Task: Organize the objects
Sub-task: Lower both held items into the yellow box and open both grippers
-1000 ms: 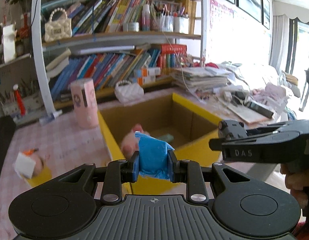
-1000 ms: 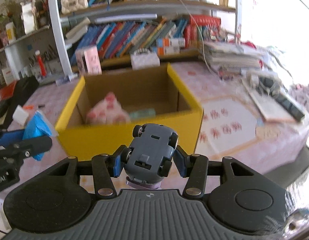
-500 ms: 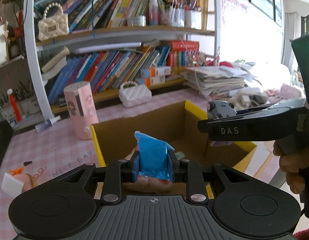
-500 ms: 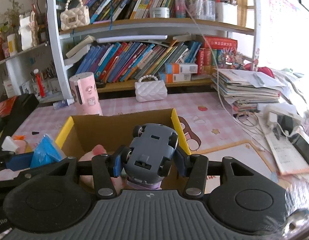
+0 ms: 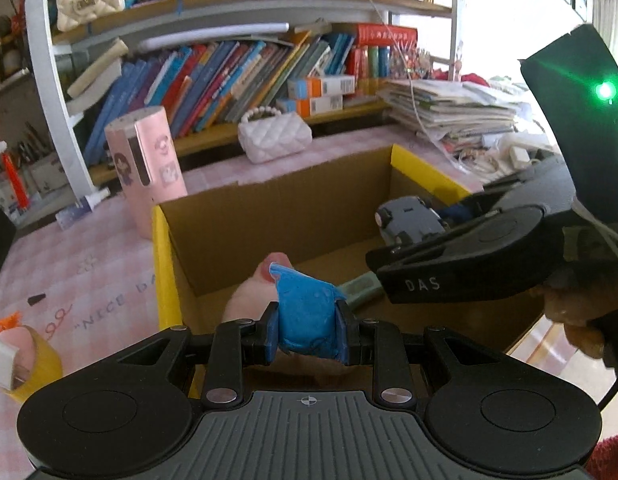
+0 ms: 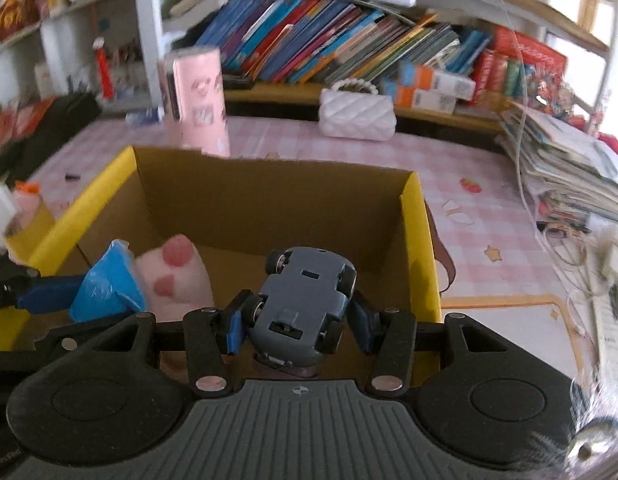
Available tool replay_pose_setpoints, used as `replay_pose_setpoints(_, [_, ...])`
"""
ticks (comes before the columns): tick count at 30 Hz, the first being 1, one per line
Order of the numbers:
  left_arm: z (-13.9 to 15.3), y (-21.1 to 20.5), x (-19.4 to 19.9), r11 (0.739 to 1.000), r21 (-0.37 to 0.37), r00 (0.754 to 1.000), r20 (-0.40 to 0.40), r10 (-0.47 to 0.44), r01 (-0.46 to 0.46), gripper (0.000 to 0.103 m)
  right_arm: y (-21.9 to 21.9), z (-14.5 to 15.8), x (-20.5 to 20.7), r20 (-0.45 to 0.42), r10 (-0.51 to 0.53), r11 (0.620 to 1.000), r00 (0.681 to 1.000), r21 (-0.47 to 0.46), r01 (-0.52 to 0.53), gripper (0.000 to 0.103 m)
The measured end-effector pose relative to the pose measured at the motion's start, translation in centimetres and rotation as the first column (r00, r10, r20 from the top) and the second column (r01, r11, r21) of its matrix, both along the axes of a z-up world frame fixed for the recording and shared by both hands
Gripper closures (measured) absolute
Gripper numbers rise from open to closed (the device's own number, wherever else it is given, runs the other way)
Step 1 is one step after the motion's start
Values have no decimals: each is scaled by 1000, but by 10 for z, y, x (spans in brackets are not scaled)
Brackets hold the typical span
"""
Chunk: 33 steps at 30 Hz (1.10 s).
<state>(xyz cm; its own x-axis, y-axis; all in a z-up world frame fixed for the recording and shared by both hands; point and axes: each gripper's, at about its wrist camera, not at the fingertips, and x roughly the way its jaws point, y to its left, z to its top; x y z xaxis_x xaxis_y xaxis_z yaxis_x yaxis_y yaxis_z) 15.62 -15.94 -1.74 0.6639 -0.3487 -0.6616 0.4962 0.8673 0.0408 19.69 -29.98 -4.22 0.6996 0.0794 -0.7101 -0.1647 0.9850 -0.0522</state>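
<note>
My left gripper (image 5: 308, 330) is shut on a crumpled blue packet (image 5: 305, 314), which hangs over the near left part of an open cardboard box with yellow rims (image 5: 425, 170). My right gripper (image 6: 297, 322) is shut on a grey toy car (image 6: 303, 300), underside up, above the box (image 6: 419, 216) near its right wall. In the left wrist view the car (image 5: 409, 222) and the right gripper (image 5: 441, 222) come in from the right. A pink plush paw (image 6: 177, 280) and a pale green item (image 5: 359, 286) lie in the box.
A pink cylinder (image 5: 149, 168) and a white quilted handbag (image 5: 275, 136) stand behind the box on the pink checked table. Bookshelves rise at the back, with stacked papers (image 5: 449, 110) at right. A yellow tape roll (image 5: 37, 364) with a plush toy lies left of the box.
Both grippers have moved forward and down, from in front of the box to over its opening. The right gripper rolled, tilting the car. Both grips are unchanged.
</note>
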Motion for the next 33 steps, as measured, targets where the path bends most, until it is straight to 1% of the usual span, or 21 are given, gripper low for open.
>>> replay_pose_setpoints(4, [-8, -3, 1, 1000, 21, 999, -36, 3, -2, 77, -1, 0, 8, -23, 36, 999, 999, -19, -37, 55])
replay_pose_setpoints(7, [-11, -1, 2, 1000, 3, 998, -67, 17, -17, 77, 3, -3, 10, -31, 73, 995, 997, -65, -75, 55])
replay_pose_setpoints(12, [-12, -3, 3, 1000, 8, 997, -75, 18, -18, 77, 12, -6, 6, -55, 146, 980, 988, -130, -152, 55])
replay_pose_setpoints(15, [-12, -3, 3, 1000, 8, 997, -77, 21, -20, 77, 14, -8, 7, -83, 176, 973, 981, -134, -186, 55])
replay_pose_setpoints(24, [-12, -3, 2, 999, 13, 997, -69, 30, -29, 77, 15, -10, 14, -135, 193, 972, 972, -112, -208, 55])
replay_pose_setpoints(29, [-9, -2, -3, 999, 18, 998, -39, 40, -39, 75, 16, -10, 14, -133, 192, 972, 972, -110, -207, 56])
replay_pose_setpoints(32, [-4, -1, -8, 999, 6, 999, -20, 39, -39, 73, 15, -8, 12, -111, 182, 975, 977, -106, -194, 56])
replay_pose_setpoints(33, [-3, 0, -10, 999, 5, 999, -10, 39, -39, 69, 15, -8, 11, -105, 178, 976, 978, -107, -189, 56])
